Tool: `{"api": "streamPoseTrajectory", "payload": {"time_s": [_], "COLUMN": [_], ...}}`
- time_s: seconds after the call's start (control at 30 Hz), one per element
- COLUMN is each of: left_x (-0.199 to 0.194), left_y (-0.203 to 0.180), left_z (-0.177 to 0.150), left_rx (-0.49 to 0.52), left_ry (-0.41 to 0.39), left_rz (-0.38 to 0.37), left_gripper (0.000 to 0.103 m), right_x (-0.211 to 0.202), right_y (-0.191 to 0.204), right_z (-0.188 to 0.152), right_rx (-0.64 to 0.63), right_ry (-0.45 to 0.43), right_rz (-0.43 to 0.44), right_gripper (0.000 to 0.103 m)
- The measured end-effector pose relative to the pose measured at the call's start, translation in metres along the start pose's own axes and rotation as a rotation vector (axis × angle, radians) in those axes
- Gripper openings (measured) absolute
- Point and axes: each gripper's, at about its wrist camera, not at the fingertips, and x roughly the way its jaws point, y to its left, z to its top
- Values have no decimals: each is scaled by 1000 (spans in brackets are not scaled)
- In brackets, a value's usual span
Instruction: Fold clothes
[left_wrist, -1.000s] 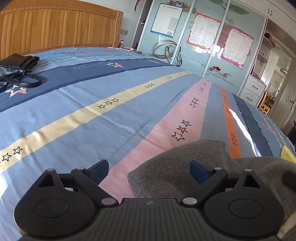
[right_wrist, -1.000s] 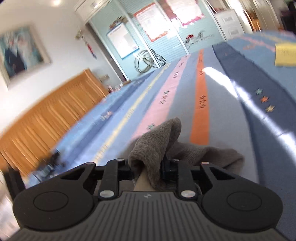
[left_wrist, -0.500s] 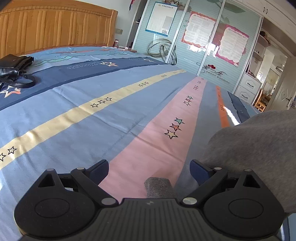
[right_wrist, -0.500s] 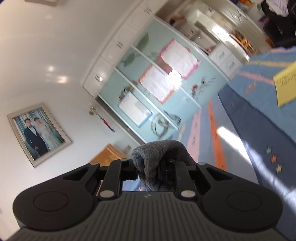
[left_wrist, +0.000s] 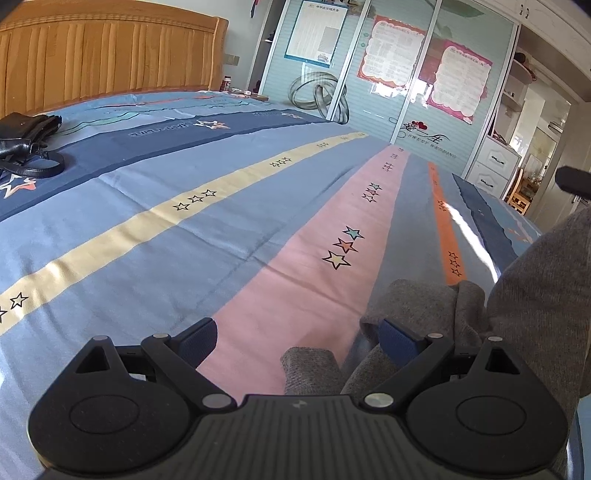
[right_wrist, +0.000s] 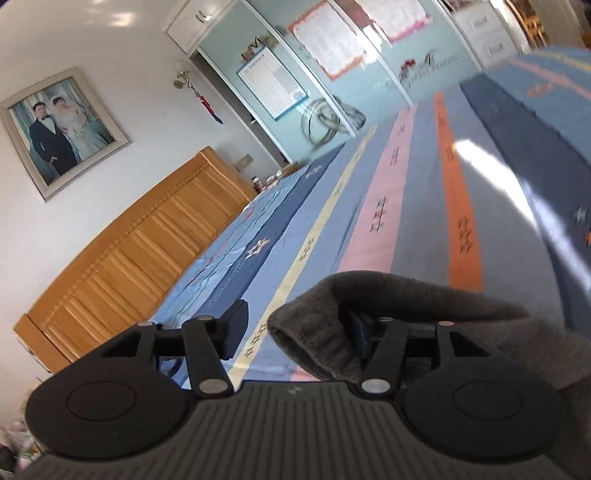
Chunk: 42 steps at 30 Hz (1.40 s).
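Now both claws (left_wrist: 297, 341) (right_wrist: 295, 332) wide, sweater (right_wrist: 424, 306) draped.

- Left hand-held gripper (left_wrist: 297, 339): fingers spread wide, nothing clamped between them, held low and level, pointing forward.
- Right hand-held gripper (right_wrist: 295, 330): fingers also parted, body rolled to one side, with cloth draped over its right finger (right_wrist: 360, 334).

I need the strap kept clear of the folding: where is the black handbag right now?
In the left wrist view, the black handbag lies at the far left on the striped bedspread, just below the wooden headboard.
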Motion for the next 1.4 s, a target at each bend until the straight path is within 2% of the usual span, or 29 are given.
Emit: {"api": "streamPoseTrajectory", "payload": {"time_s": [0.07, 0.17, 0.2, 0.27, 0.37, 0.47, 0.67, 0.77, 0.83, 0.9, 0.93, 0.97, 1.0, 1.1, 1.2, 1.27, 1.4], "left_x": [1, 2, 2, 1, 2, 2, 2, 5, 7, 9, 10, 10, 11, 9, 5, 2, -11], "left_y": [0, -2, -3, -5, -4, -6, -11, -11, -10, -4, -1, 2, 3, 3, -2, -6, -10], "left_z": [0, -1, -2, -2, -2, -3, -6, -7, -6, -4, -3, -2, -1, 0, -1, -2, -3], "left_rx": [0, 10, 12, 14, 7, 3, 10, 4, -9, -29, -38, -42, -44, -35, -14, 2, 4], "left_ry": [2, 9, 10, 10, 9, 16, 26, 38, 43, 43, 42, 41, 40, 37, 35, 31, -2], "left_rz": [0, -5, -8, -12, -10, -15, -31, -38, -20, 7, 16, 23, 29, 25, 5, -16, -125], "left_gripper": [95, 95, 95, 95, 95, 95, 95, 95, 95, 95, 95, 95, 95, 95, 95, 95, 95], "right_x": [-5, -23, -29, -37, -45, -58, -90, -71, -49, -13, -8, -3, -9, -38, -72, -78, -89], "right_y": [-8, -9, -10, -4, 6, 1, -17, -14, -8, -9, -9, -10, -11, -20, -27, -27, -25], "right_z": [-7, -15, -17, -26, -42, -59, -64, -63, -65, -63, -63, -62, -61, -59, -65, -74, -91], "right_rx": [9, -41, -44, -75, -180, -150, 28, -4, -29, 0, 44, 87, 111, 106, 24, -39, -165], "right_ry": [-2, -24, -22, 30, 121, 157, -31, -51, -41, 165, 209, 251, 233, 167, 119, 110, 91], "right_rz": [53, 45, 52, 59, -21, -28, -12, -115, -142, 18, 99, 179, 232, 217, 83, 11, -132], "right_gripper": [64, 70, 76, 82, 85, 85, 88, 89, 90, 90, 85, 85, 86, 87, 88, 88, 88]}}
